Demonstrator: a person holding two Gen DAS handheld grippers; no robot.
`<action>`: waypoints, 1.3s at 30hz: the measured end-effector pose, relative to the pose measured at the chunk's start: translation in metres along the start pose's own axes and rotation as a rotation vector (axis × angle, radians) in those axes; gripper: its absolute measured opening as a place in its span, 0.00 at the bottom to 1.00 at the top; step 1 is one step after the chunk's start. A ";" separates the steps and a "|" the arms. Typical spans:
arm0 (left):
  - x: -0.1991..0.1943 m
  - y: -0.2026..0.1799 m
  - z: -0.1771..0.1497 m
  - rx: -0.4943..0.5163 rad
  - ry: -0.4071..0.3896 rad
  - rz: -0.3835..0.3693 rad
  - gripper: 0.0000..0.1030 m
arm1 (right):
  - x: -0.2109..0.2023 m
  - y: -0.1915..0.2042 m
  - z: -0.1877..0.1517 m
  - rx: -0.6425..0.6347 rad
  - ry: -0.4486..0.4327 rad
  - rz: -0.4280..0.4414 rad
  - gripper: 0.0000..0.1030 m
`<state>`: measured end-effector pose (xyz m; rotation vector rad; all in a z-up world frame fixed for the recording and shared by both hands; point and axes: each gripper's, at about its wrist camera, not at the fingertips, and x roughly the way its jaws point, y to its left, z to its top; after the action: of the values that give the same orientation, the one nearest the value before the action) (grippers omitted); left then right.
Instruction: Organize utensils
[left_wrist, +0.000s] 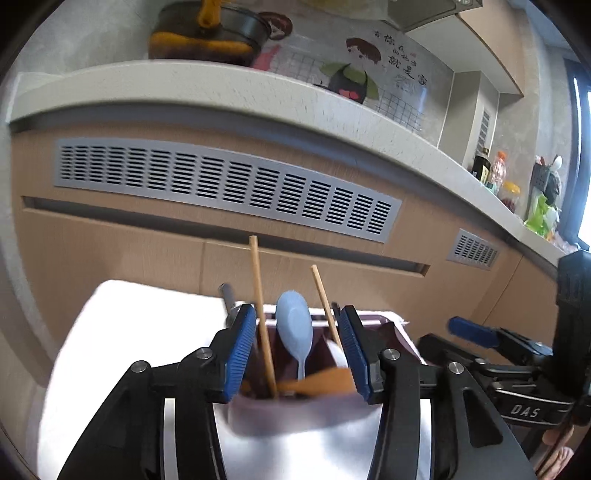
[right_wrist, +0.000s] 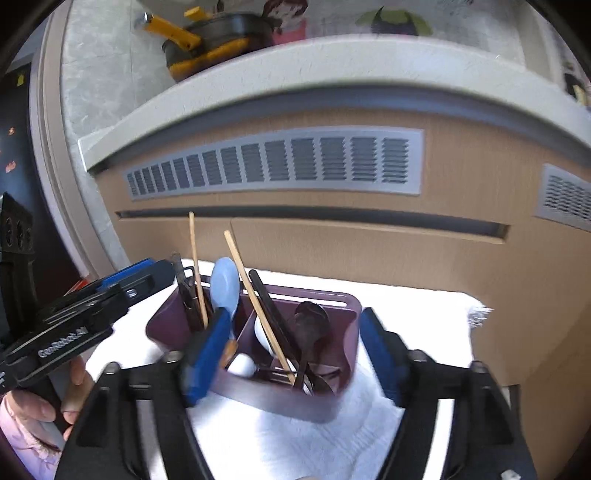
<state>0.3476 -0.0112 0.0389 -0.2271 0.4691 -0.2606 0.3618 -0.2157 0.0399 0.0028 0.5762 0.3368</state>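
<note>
A purple divided utensil caddy (right_wrist: 328, 402) stands on a white towel (right_wrist: 295, 443). It holds a light blue spoon (right_wrist: 225, 288), two wooden chopsticks (right_wrist: 255, 295), a dark spoon (right_wrist: 310, 325), black utensils and a white spoon (right_wrist: 242, 365). My right gripper (right_wrist: 291, 358) is open, its fingers on either side of the caddy. My left gripper (left_wrist: 299, 350) is open in front of the caddy (left_wrist: 295, 413), with the blue spoon (left_wrist: 293, 325) and a chopstick (left_wrist: 262, 314) seen between its fingers. The left gripper also shows in the right wrist view (right_wrist: 125, 280), left of the caddy.
A wooden cabinet front with grey vent grilles (right_wrist: 280, 162) rises right behind the towel. A pale countertop edge (left_wrist: 221, 85) runs above it, with a black and orange pot (left_wrist: 210, 33) on top. Bottles and jars (left_wrist: 498, 177) stand far right on the counter.
</note>
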 end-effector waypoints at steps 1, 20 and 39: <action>-0.009 -0.003 -0.003 0.005 0.005 0.012 0.53 | -0.011 0.003 -0.005 0.005 -0.010 -0.007 0.79; -0.142 -0.043 -0.117 0.135 0.103 0.193 0.88 | -0.139 0.033 -0.113 0.056 -0.002 -0.269 0.99; -0.152 -0.048 -0.109 0.126 0.090 0.194 0.88 | -0.147 0.041 -0.120 0.031 -0.017 -0.289 0.99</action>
<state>0.1564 -0.0279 0.0203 -0.0459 0.5576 -0.1098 0.1695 -0.2341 0.0214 -0.0473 0.5562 0.0472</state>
